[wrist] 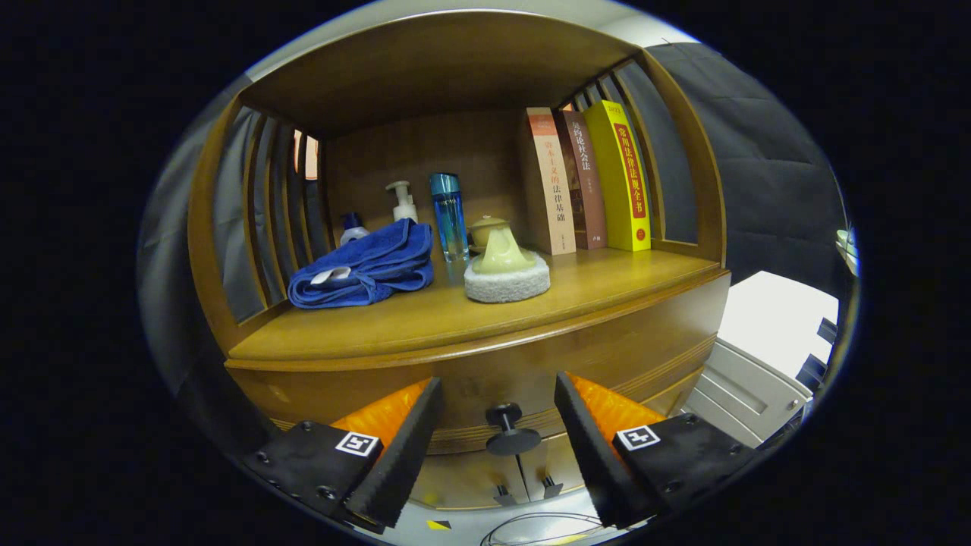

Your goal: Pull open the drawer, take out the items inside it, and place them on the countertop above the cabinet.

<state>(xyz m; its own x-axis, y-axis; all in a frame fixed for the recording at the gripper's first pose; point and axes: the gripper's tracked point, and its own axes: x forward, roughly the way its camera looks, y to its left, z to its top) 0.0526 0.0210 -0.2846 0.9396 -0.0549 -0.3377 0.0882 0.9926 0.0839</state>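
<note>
Blue towel [364, 267]; yellow book [623, 178]; wood-brown cabinet [485, 341]; dark drawer knob [510, 430].

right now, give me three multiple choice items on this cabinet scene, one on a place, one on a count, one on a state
1. Where is the drawer knob relative to the gripper?
A. between its two fingers
B. far beyond them on the countertop
C. behind the books

2. How many books stand upright on the countertop?
A. one
B. three
C. five

3. What state is the drawer in?
A. pulled fully out
C. removed from the cabinet
B. closed

Answers:
1. A, the knob sits in the gap between the spread fingers, neither touching it.
2. B, three spines stand side by side at the shelf's right end, beyond the blue towel and the white-based sponge.
3. B, its front lies flush under the countertop edge.
</note>
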